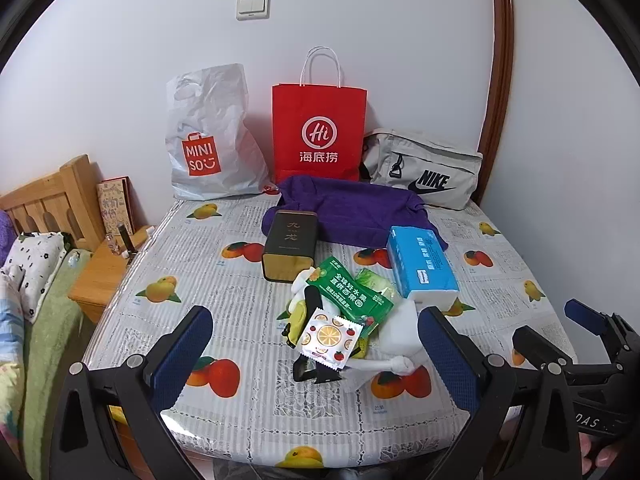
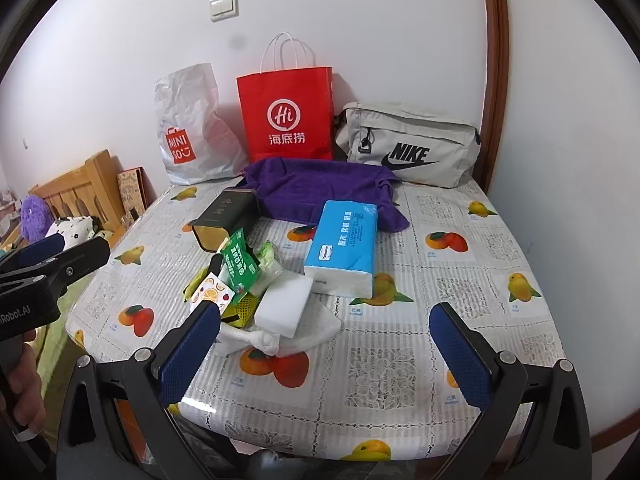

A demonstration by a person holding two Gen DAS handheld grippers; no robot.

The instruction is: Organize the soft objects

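Note:
A small pile lies mid-table: a green packet (image 1: 348,296) (image 2: 238,266), a fruit-print sachet (image 1: 328,338) (image 2: 214,294), a white sponge block (image 2: 284,304) and a crumpled white plastic bag (image 2: 280,340). Behind it are a blue tissue pack (image 1: 422,266) (image 2: 344,244), a dark tin (image 1: 290,244) (image 2: 226,216) and a purple towel (image 1: 352,212) (image 2: 320,188). My left gripper (image 1: 316,356) (image 2: 68,252) hovers open just short of the pile. My right gripper (image 2: 326,354) (image 1: 560,332) is open over the table's near right part, holding nothing.
Against the wall stand a white Miniso bag (image 1: 208,140), a red paper bag (image 1: 320,132) and a grey Nike bag (image 1: 424,168). The table wears a fruit-print cloth (image 1: 240,280). A wooden nightstand (image 1: 104,268) and a bed with pillows (image 1: 32,264) lie left.

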